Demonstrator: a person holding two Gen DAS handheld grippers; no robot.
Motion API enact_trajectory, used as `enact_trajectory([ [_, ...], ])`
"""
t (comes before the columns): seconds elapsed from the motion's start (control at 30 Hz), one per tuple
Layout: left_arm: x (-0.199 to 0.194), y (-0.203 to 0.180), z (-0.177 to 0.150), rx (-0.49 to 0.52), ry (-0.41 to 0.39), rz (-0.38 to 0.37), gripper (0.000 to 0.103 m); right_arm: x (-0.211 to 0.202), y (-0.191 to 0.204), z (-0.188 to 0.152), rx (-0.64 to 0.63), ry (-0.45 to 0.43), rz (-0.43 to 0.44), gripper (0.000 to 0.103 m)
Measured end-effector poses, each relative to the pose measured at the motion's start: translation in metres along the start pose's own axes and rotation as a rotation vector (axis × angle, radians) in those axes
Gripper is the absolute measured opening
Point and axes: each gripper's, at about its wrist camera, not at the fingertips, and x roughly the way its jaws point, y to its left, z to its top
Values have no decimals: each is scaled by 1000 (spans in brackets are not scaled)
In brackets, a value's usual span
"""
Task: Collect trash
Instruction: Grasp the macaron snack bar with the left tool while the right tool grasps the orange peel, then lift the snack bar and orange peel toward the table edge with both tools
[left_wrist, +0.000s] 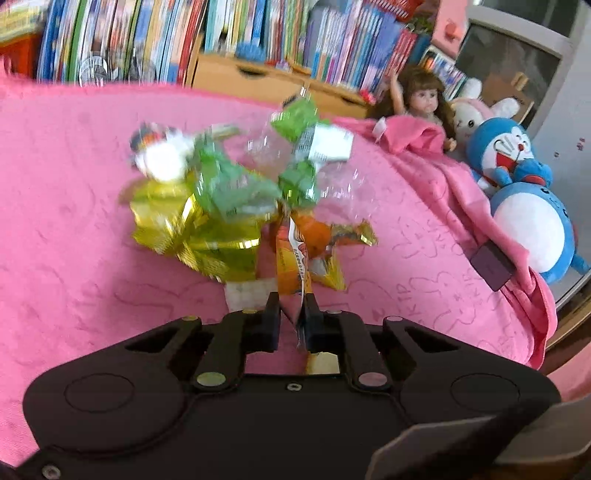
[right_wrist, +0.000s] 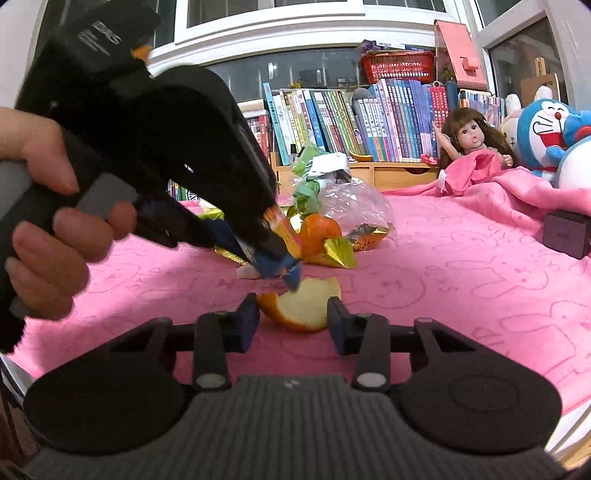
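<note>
The left gripper (left_wrist: 291, 306) has its jaws nearly together, pinched on the edge of an orange snack wrapper (left_wrist: 295, 266) that rises from between the pads toward the heap of trash. In the right wrist view the same gripper comes in from the left, held by a hand (right_wrist: 48, 221), its tips down by the pink blanket (right_wrist: 443, 288) on the bed.

The right gripper (right_wrist: 291, 314) stands partly open, one finger on either side of a curved piece of orange peel (right_wrist: 303, 306) that lies on the blanket. The left pad touches the peel's edge; whether the right pad presses on it cannot be told.

Beyond the peel sits the rest of the trash: a gold foil wrapper (left_wrist: 192, 236), crumpled green wrappers (left_wrist: 229, 184), a clear plastic bag (right_wrist: 351, 203) and a whole orange (right_wrist: 319, 229), all close together in the middle of the bed.

At the far right edge a doll (right_wrist: 472, 136) sits tucked under the blanket beside a blue plush toy (right_wrist: 546, 129). A small dark box (right_wrist: 565, 229) rests on the blanket near them. Shelves of books (right_wrist: 369, 118) run behind the bed.
</note>
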Motion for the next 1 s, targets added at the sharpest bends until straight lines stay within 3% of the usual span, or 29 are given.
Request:
enact_trajectory([
  [0.1,-18,-3,1,39,-54,33,11,-3,2,2,-1,-7,2,33],
  [0.17,-28,-2,0,63,-82,55,11,-4,2,3,7,-6,-10,42],
  [0.2,-32,-1,-1,72,-92,63,11,-3,1,3,22,-11,-22,57],
  [0.3,-43,3,-5,91,-113,85,11,2,-5,4,67,0,-31,80],
  [0.4,-52,9,-12,108,-129,111,12,14,-7,7,70,41,-20,87],
  [0.5,-58,19,-18,120,-156,139,12,24,-6,10,46,55,-19,86],
  [0.63,-62,31,-27,118,-150,166,12,30,-1,10,-6,61,-50,53],
  [1.0,-60,52,-49,128,-152,240,16,23,7,15,-27,59,-42,48],
])
